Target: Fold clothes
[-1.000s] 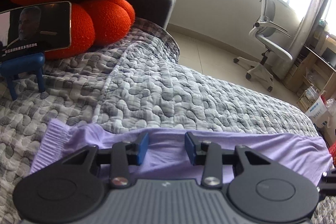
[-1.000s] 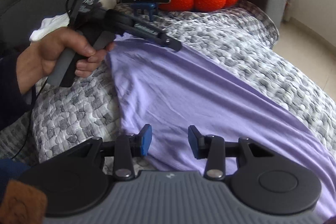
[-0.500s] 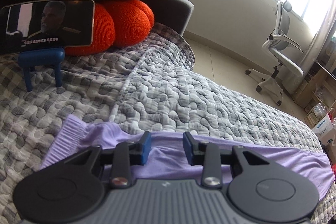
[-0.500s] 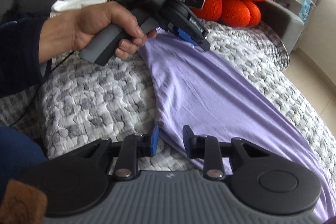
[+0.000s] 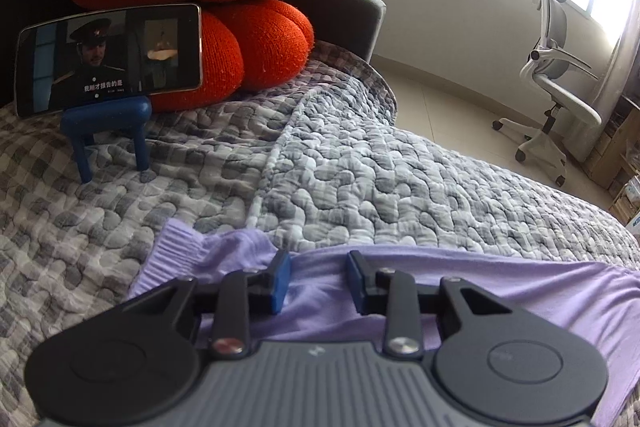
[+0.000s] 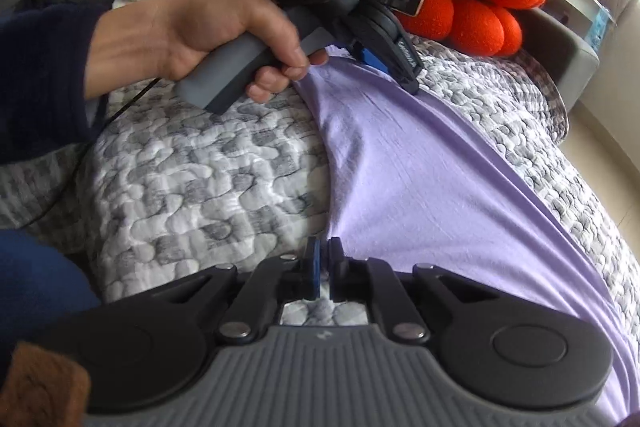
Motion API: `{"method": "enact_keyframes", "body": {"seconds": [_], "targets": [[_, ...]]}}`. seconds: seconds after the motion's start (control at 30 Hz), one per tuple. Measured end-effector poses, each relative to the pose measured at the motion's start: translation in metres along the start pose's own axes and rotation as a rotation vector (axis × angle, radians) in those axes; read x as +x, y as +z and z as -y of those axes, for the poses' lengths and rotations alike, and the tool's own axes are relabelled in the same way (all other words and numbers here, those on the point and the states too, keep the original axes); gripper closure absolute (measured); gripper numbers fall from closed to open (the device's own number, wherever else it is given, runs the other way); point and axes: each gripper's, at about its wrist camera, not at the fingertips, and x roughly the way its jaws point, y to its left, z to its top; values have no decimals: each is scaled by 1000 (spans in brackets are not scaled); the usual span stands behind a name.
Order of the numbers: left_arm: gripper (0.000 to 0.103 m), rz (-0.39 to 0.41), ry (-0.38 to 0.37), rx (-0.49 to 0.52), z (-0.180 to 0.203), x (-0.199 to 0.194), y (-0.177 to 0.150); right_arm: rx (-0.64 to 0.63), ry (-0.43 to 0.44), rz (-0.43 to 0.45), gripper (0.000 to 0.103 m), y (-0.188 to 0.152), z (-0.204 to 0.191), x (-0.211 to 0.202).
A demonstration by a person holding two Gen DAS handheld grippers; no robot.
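Both grippers at the edge, no fold made yet.

Left wrist view: the left gripper (image 5: 316,281) is closing, partly open, over the lilac garment (image 5: 520,287) on the quilted bed (image 5: 360,179).
Right wrist view: the right gripper (image 6: 322,267) is pinched closed on the garment's near edge; folding remains ahead.

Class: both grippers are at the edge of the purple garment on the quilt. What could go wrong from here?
1. The right gripper is shut at the very edge of the purple garment; so thin a hold might slip on lifting.
2. The left gripper is closing with cloth between its jaws but no grip yet; lifting now may leave that end behind.
3. Either could pinch the quilt too.
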Motion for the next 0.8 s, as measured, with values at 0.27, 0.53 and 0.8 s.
{"method": "enact_keyframes", "body": {"seconds": [0.27, 0.53, 0.8], "targets": [[74, -6, 6, -8, -4, 1, 2, -9, 13, 24, 97, -1, -4, -4], [75, 4, -6, -18, -9, -1, 3, 27, 15, 86, 97, 0, 4, -20], [75, 22, 0, 8, -10, -3, 2, -2, 22, 45, 93, -8, 0, -4]]}}
